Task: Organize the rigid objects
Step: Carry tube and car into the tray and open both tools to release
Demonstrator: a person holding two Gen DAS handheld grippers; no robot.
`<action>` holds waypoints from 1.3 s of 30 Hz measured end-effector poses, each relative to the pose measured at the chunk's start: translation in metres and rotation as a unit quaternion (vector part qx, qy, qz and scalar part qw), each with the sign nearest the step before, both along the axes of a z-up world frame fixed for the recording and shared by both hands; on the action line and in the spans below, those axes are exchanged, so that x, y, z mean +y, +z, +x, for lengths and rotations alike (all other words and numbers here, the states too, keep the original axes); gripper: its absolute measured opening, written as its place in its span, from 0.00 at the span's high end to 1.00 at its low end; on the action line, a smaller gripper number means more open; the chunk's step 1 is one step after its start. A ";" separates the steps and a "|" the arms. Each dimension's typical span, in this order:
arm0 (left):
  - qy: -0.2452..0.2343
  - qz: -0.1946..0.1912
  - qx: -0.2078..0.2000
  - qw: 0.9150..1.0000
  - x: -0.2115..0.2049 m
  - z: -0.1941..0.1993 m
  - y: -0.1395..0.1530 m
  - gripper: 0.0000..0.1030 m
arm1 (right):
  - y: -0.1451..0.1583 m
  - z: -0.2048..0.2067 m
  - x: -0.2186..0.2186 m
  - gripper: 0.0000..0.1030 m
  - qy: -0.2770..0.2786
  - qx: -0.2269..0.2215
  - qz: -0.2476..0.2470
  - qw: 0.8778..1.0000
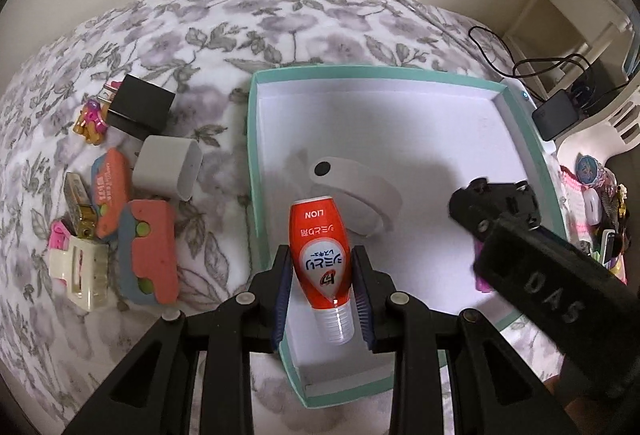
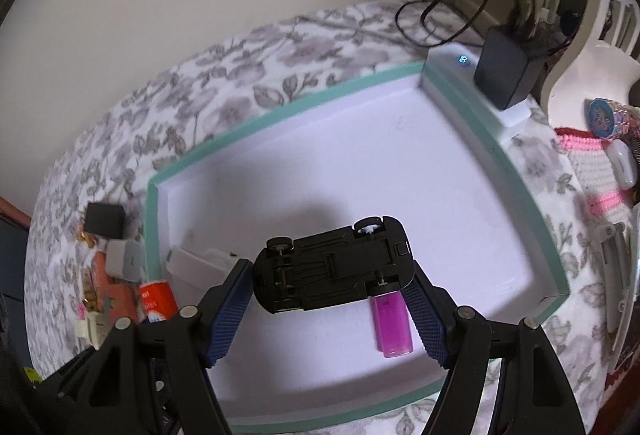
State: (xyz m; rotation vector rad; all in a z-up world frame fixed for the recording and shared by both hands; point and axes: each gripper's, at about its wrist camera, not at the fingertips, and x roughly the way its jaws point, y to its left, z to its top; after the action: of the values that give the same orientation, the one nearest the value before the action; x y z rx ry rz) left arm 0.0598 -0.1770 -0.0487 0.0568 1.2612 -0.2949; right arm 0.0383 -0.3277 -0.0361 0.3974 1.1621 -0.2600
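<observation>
Orange bottle (image 1: 321, 247): a small orange-red bottle with white "LION" lettering and a clear ribbed cap, cap pointing toward the camera; it is hanging over the near-left corner of the box.
Left gripper (image 1: 322, 291): its blue-padded jaws are pressing on the bottle's two sides, clamped around it.
Toy car (image 2: 334, 269): a black toy car turned belly-up, its chassis and small wheels showing; it is being held over the box floor.
Right gripper (image 2: 332, 311): its jaws are gripping the car at nose and tail.
Teal box (image 1: 253, 139): a shallow open box, teal outside and white inside, sitting on a floral bedspread (image 1: 280, 19).
Inside the box: a white ring-shaped band with a black dot (image 1: 356, 191) is lying near the left wall, and a pink cylinder (image 2: 391, 323) is lying near the front, beneath the car.
Outside the box, left: a black cube (image 1: 140, 107), a white case (image 1: 168, 167), two coral car-shaped pieces (image 1: 150, 251) and a cream hair clip (image 1: 86, 275) are waiting in a cluster.
</observation>
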 end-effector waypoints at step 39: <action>-0.008 0.004 -0.022 1.000 -0.006 -0.001 0.005 0.31 | 0.009 -0.004 0.002 0.05 0.003 -0.024 -0.021 0.999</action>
State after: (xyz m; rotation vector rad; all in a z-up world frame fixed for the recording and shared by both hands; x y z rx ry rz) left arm 0.0589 -0.1828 -0.0440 0.0801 1.2186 -0.2997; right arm 0.0344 -0.3258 -0.0268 0.3610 1.1097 -0.2677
